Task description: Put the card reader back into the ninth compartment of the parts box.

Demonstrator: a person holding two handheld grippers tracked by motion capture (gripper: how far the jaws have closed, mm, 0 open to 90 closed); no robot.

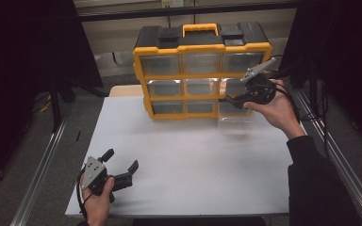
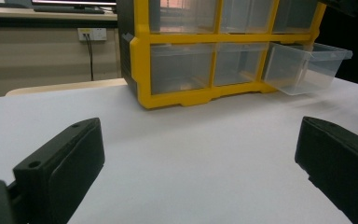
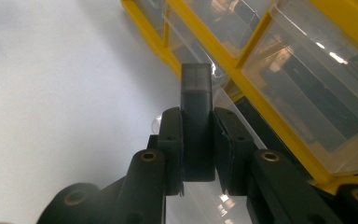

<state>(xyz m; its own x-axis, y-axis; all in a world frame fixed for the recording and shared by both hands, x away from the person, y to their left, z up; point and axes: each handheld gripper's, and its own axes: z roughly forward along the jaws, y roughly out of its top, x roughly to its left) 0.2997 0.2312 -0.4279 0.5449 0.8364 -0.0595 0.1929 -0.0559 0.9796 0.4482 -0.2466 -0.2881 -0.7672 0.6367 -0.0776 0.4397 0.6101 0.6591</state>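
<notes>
Block (image 3: pixel 196 121) clamped in right gripper (image 3: pixel 196 140) jaws over the pulled-out drawer (image 2: pixel 307 67); left gripper (image 2: pixel 200 158) wide, idle. Next: lower, release inside.

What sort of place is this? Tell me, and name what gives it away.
Probably a lab or workshop recording bench, not a home. A white table sits inside a dark metal frame, a yellow drawer organiser stands on it, and a person's hands work two cabled claws, left claw and right claw.
</notes>
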